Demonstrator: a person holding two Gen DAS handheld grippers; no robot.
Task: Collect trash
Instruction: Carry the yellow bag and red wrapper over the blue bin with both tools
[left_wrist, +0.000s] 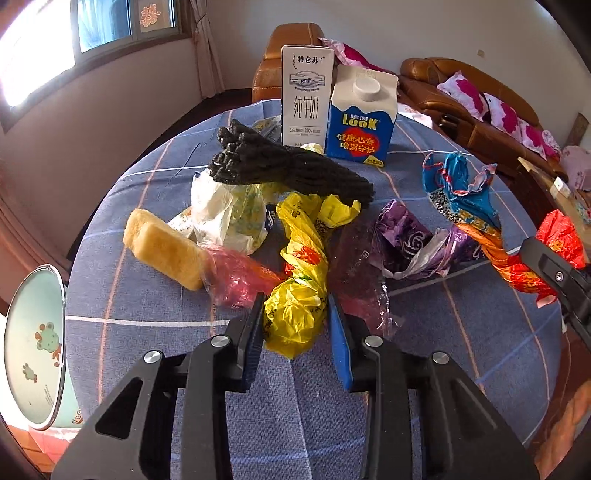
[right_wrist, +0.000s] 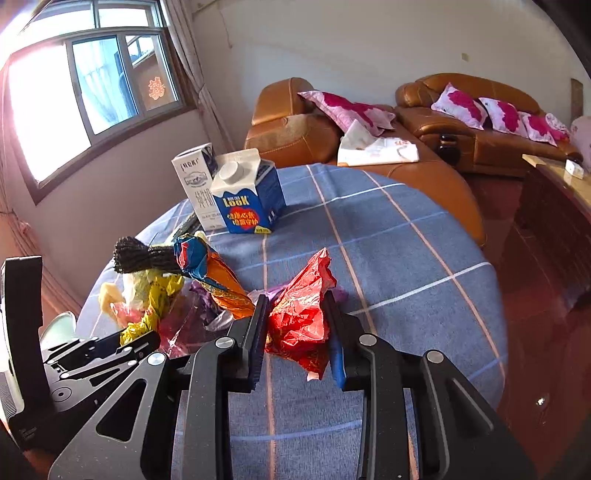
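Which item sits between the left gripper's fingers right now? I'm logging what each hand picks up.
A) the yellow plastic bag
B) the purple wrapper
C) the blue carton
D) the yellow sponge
A: in the left wrist view the left gripper has its fingers on either side of the crumpled yellow plastic bag, while the yellow sponge, blue carton and purple wrapper lie apart on the table.

Crumpled yellow plastic bag (left_wrist: 301, 280) lay twisted lengthwise, near end between the fingers of the left hand-held gripper (left_wrist: 295, 332). Crumpled red wrapper (right_wrist: 301, 317) stood bunched between the fingers of the right hand-held gripper (right_wrist: 297, 332). Purple wrapper (left_wrist: 406, 240), pink film (left_wrist: 236, 277) and blue-orange wrapper (left_wrist: 465, 206) lay beyond the left one.
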